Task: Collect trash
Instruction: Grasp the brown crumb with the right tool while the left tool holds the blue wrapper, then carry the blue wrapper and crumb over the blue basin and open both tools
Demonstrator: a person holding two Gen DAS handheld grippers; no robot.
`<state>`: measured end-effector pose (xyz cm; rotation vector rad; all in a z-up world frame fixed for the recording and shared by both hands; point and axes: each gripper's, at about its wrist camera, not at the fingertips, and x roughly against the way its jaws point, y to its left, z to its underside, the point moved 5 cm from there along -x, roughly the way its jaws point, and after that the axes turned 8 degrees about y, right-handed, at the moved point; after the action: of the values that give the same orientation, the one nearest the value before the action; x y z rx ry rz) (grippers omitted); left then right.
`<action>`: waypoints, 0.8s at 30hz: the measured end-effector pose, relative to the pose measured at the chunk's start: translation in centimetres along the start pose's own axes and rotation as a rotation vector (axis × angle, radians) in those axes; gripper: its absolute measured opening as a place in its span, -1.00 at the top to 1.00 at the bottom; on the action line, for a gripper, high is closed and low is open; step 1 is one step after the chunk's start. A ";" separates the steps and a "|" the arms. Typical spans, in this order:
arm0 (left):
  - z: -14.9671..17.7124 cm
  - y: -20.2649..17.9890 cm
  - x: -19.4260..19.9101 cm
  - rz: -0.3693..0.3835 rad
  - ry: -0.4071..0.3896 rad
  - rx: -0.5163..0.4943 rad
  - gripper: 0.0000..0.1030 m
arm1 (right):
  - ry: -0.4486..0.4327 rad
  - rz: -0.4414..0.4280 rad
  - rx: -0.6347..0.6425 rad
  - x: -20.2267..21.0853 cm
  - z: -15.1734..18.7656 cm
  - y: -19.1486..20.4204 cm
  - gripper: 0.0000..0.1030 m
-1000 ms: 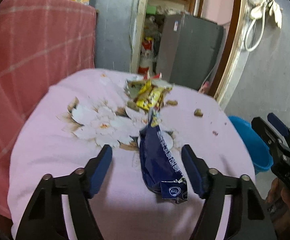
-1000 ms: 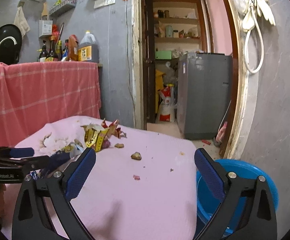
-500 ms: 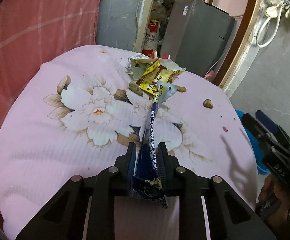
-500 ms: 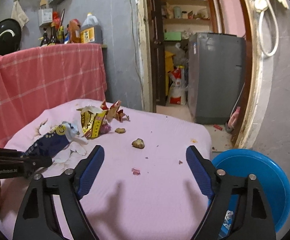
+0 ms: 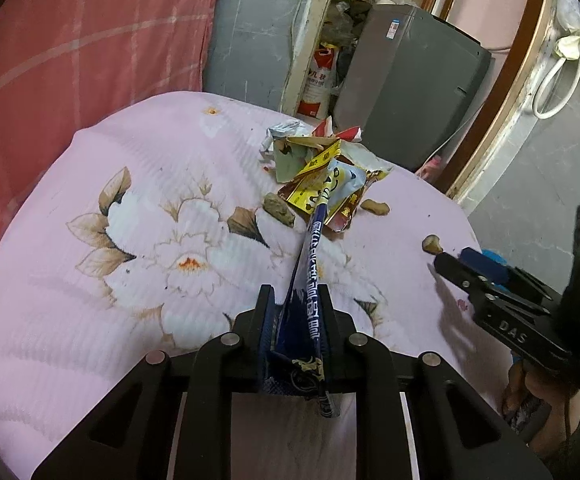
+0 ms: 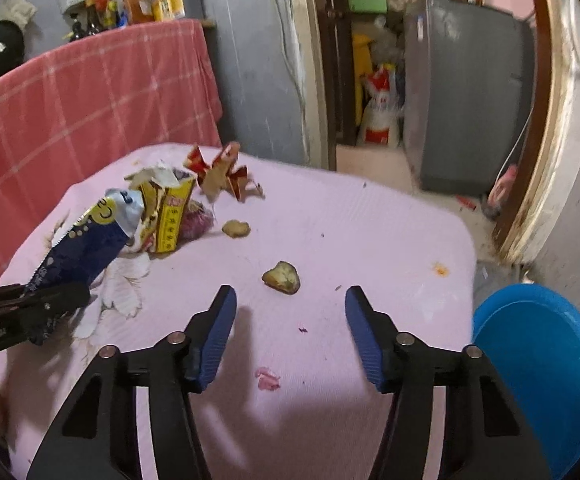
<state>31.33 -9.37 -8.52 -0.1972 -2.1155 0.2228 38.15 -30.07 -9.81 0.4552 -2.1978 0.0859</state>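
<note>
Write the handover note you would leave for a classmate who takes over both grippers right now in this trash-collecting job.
Left gripper: shut on the blue wrapper, whose far end rests against the wrapper pile.
Right gripper: jaws have just been closing but are open with nothing between them, above the pink cloth, pointing at the nearest food scrap.
Blue basin: beside the table on the right, past its edge.
Done: blue wrapper gripped; nothing visibly binned.
Left: bin the blue wrapper, then the pile, the second scrap and the crumbs.
</note>
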 end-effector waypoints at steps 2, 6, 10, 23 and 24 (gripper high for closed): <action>0.0 -0.1 -0.1 0.002 -0.001 0.001 0.69 | 0.034 -0.017 0.001 -0.7 -0.2 -0.1 0.04; 0.0 0.1 0.0 0.005 -0.002 0.009 0.70 | 0.077 -0.024 0.021 -1.4 -0.7 0.2 0.08; 0.2 0.0 0.2 0.013 -0.002 0.016 0.71 | 0.109 -0.017 0.029 -2.5 -1.5 0.2 0.24; 0.3 -2.7 3.9 0.083 -0.100 -0.041 0.75 | -0.068 -0.021 0.037 3.3 -0.9 1.1 0.61; 0.1 -3.4 4.6 0.096 -0.126 -0.051 0.75 | -0.105 -0.020 0.031 4.6 -0.9 1.1 0.61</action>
<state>28.68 -11.61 -4.04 -0.3226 -2.2412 0.2429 35.87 -30.18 -5.62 0.5087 -2.2968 0.0868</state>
